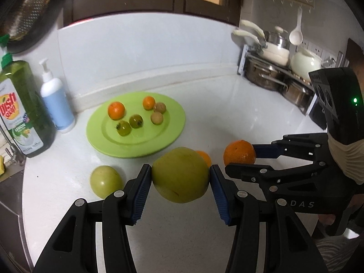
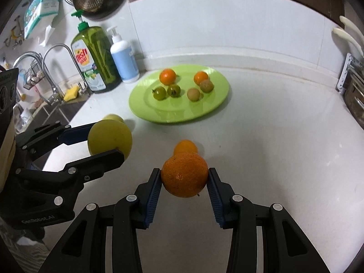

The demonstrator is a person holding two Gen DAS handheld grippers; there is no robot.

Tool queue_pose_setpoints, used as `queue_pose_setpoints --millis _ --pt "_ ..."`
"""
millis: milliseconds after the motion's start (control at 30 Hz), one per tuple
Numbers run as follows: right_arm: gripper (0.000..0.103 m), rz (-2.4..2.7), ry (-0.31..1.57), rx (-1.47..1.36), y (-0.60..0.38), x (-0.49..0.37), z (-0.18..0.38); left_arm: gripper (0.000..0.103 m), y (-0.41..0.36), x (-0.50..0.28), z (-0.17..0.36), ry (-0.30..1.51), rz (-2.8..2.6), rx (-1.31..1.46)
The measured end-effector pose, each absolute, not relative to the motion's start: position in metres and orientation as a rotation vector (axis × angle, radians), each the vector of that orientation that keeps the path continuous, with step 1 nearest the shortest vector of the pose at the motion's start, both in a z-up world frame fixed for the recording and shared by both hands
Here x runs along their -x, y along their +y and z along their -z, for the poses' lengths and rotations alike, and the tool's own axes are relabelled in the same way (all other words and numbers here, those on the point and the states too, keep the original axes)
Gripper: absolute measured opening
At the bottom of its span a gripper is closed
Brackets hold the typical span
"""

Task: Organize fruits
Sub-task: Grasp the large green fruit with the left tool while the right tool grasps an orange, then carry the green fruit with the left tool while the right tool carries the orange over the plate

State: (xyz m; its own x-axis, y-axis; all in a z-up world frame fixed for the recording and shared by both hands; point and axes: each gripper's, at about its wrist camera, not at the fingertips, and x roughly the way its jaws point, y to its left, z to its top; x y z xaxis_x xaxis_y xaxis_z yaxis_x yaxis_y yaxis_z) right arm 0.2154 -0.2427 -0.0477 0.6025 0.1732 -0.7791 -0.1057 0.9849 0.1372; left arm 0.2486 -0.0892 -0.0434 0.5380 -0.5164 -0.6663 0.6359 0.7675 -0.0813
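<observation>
Fruits are split between a green plate [image 2: 218, 104] and the white counter [image 2: 273, 159]: the plate carries two small oranges, two small green fruits and two brownish ones. Left gripper [image 1: 180, 176] is clamped on a large yellow-green fruit [image 1: 180, 175], held above the counter near the plate; right gripper [image 2: 184, 178] is clamped on a large orange [image 2: 184, 175]. Loose on the counter lie a second green fruit [image 1: 105, 180] and a smaller orange [image 2: 185, 146], the latter just beyond the held orange.
</observation>
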Motion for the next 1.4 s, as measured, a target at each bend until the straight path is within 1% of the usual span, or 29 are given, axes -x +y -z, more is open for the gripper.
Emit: queue_pose_setpoints --millis 267,667,1033,1400 --pt "0.042 -0.184 0.844 -0.1 -0.24 -0.223 0.026 0.051 -0.081 -0.25 0.023 0.689 0.655 -0.154" --pt "0.042 -0.206 0.755 -0.065 -0.234 -0.257 0.0 0.051 -0.072 -0.28 0.008 0.673 0.604 -0.134" --pt "0.042 -0.239 0.753 -0.043 -0.227 -0.301 -0.005 0.051 -0.072 -0.324 0.0 0.667 0.58 -0.129" --pt "0.042 -0.264 0.779 -0.02 -0.22 -0.347 0.003 0.051 -0.072 -0.368 0.007 0.69 0.554 -0.137"
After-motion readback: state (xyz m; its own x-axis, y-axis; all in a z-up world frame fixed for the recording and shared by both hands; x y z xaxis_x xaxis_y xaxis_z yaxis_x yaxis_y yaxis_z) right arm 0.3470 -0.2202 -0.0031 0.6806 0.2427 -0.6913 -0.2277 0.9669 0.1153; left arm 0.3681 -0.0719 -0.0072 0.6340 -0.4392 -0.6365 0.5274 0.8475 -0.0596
